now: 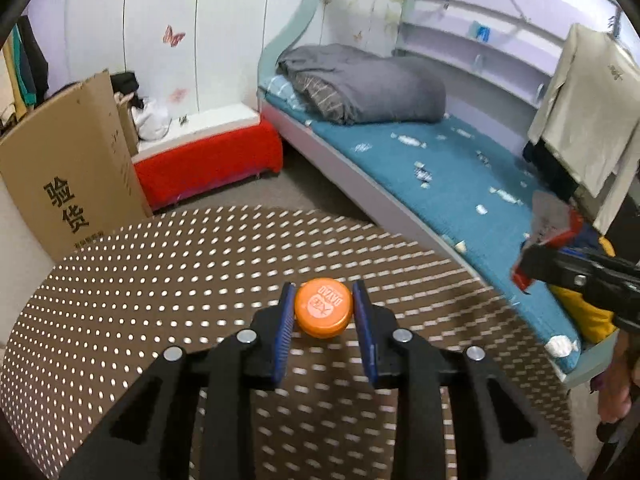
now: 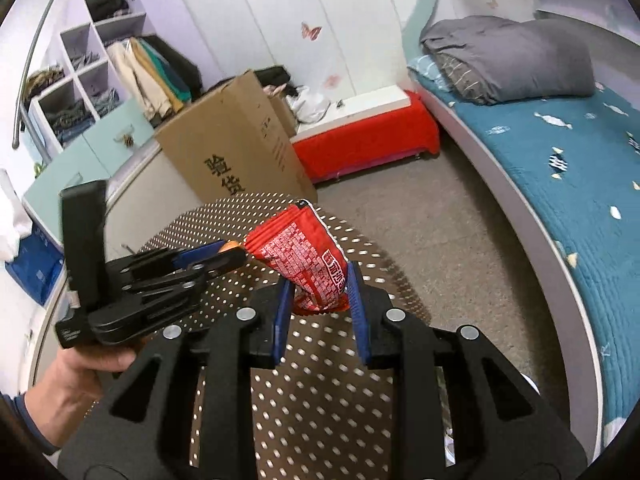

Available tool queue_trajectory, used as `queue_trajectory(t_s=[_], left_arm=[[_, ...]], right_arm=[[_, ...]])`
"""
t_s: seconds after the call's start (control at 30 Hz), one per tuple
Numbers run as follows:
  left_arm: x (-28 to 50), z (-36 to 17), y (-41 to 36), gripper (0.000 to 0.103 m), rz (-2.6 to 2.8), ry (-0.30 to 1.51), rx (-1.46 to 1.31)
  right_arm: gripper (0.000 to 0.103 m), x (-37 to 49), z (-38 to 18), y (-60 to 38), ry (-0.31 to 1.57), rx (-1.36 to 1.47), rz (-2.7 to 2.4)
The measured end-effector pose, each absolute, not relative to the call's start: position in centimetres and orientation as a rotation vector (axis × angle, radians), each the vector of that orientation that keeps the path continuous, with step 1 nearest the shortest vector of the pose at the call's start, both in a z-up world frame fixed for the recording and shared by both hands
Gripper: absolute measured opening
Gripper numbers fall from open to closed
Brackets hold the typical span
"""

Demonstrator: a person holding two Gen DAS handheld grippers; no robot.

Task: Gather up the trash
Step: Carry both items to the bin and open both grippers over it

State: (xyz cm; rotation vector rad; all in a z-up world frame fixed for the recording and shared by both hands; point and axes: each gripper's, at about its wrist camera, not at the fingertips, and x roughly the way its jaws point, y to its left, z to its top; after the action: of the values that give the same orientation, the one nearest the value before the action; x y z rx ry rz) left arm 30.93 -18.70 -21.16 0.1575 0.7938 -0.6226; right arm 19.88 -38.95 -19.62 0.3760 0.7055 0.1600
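While the left claw [image 1: 323, 307] grips an orange bottle cap [image 1: 323, 307] above the perforated counter [image 1: 160, 280], the right claw [image 2: 318, 292] clasps a red wrapper [image 2: 304, 256].

The bottle cap [image 1: 323, 307] sat between the left gripper's [image 1: 323, 314] pads above the perforated table [image 1: 160, 280]. The snack wrapper [image 2: 308, 260] stood clamped in the right gripper [image 2: 319, 296]. Behind the table stood a cardboard box [image 2: 236, 148]; a bed [image 2: 560, 168] lay to the right.

Teal bed [image 1: 460, 184], butterfly-stickered wall [image 1: 172, 36]
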Motion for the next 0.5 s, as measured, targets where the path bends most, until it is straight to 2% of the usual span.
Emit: queue_trajectory(t_s=[0.3, 0.5], left_arm=[[23.3, -15.9, -23.4, 0.028, -0.745, 0.690, 0.123], [18.4, -14.6, -28.1, 0.028, -0.856, 0.679, 0.135]], right_arm=[[0.026, 13.3, -16.2, -45.1, 0.590, 0.454, 0.069], [0.026, 8.6, -16.5, -49.9, 0.575, 0.503, -0.045]])
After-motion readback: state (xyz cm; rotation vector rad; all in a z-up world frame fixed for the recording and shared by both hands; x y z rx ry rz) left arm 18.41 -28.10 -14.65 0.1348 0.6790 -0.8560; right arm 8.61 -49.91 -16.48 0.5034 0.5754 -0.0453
